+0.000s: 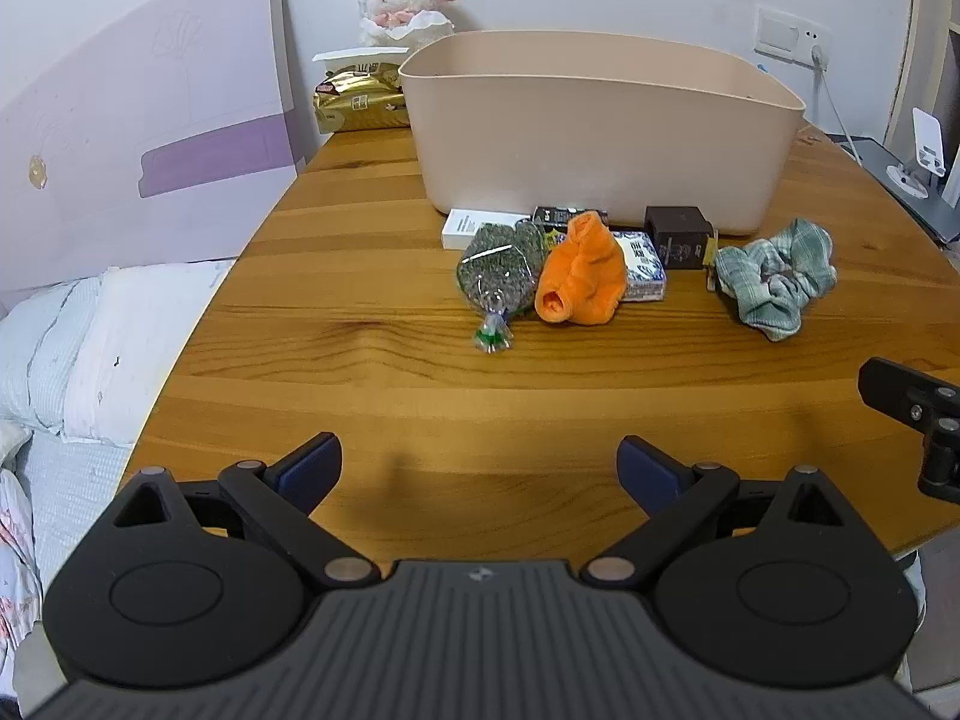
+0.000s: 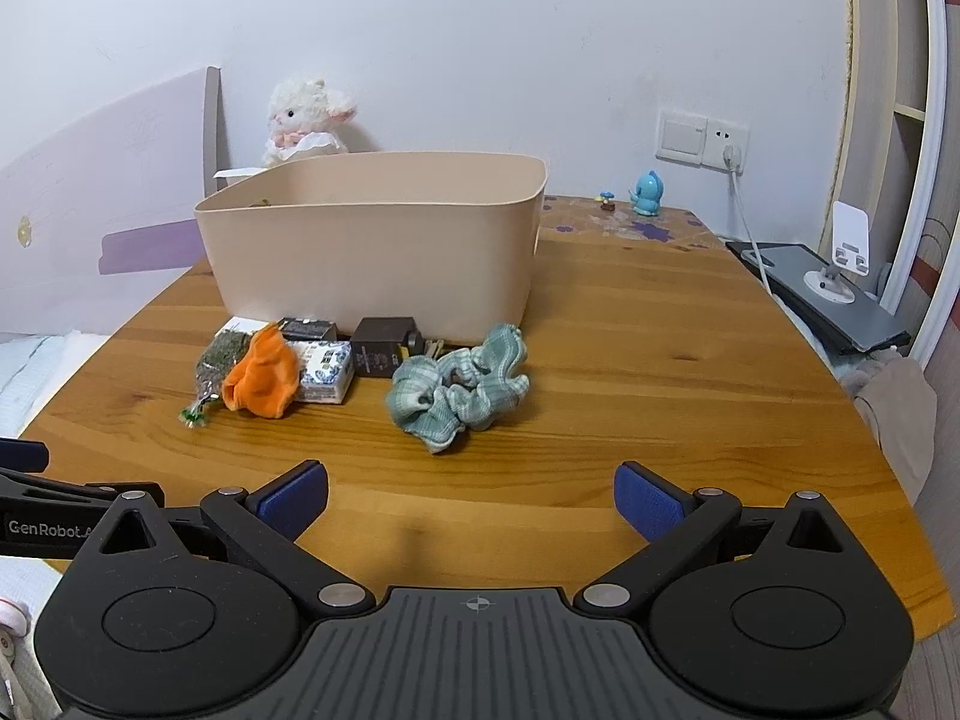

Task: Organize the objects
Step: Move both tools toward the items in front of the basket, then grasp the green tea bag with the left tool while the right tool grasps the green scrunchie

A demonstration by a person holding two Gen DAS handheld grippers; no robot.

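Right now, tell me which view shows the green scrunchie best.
The right wrist view: the green scrunchie lies near centre, whole and unobstructed. The left wrist view shows it off to the right, more distorted by the fisheye.

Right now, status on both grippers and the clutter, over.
Left gripper open, right gripper open, both empty. Green scrunchie, orange cloth and small boxes on table, outside beige bin. Path unobstructed.

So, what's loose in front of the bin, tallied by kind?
Fabric items: 2, orange cloth, green plaid scrunchie
Boxes/packs: 4, white box, black pack, blue-patterned pack, dark box
Clear bags: 1, green-filled bag
Total: 7
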